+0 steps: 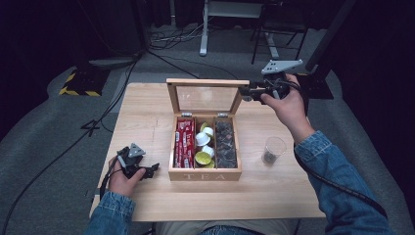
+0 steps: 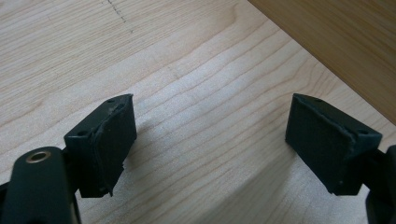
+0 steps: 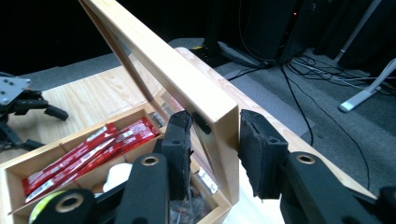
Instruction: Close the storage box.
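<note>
This looks like a lab or recording studio, not a home. A small wooden table (image 1: 147,112) stands alone on grey carpet (image 1: 44,142), with black curtains (image 1: 39,34) closing off the dark room. Cables (image 1: 171,36) trail across the floor, a stand base carries yellow-and-black hazard tape (image 1: 78,90), and desk legs (image 1: 203,29) rise behind.
</note>
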A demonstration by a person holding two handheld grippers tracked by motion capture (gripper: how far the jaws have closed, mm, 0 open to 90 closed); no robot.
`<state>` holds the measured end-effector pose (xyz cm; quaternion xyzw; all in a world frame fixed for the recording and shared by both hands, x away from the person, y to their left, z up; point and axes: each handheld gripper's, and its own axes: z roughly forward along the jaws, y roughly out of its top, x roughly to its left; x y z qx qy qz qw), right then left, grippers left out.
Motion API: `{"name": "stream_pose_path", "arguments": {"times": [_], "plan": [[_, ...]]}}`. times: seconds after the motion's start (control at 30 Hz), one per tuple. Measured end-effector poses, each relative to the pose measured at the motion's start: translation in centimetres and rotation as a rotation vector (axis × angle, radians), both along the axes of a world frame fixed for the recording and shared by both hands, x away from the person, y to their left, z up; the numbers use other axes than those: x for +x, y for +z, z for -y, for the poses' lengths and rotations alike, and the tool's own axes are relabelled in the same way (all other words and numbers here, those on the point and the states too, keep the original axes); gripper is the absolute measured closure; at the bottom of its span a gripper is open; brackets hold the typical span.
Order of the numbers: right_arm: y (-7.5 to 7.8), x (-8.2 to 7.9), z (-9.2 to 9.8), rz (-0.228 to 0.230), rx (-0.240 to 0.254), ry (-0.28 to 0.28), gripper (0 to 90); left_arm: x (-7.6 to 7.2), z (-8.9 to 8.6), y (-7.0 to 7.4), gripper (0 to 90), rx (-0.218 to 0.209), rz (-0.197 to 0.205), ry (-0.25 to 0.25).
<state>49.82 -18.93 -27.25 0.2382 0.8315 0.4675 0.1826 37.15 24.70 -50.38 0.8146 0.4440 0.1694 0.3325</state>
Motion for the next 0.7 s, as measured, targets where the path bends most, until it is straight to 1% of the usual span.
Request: {"name": "stream_pose_path", "arguments": {"times": [0.43, 0.53, 0.7], "plan": [[-1.3, -3.3, 0.2, 0.016, -0.027, 0.027, 61.4, 0.0, 0.0, 0.0, 16.7, 0.000, 0.000, 0.000], [-1.6, -4.1, 0.2, 0.032, -0.045, 0.031, 61.3, 0.0, 0.0, 0.0, 16.7, 0.002, -0.001, 0.003], [-2.1, -5.0, 0.2, 0.034, -0.062, 0.039, 60.4, 0.0, 0.0, 0.0, 16.8, 0.001, -0.001, 0.003]]}}
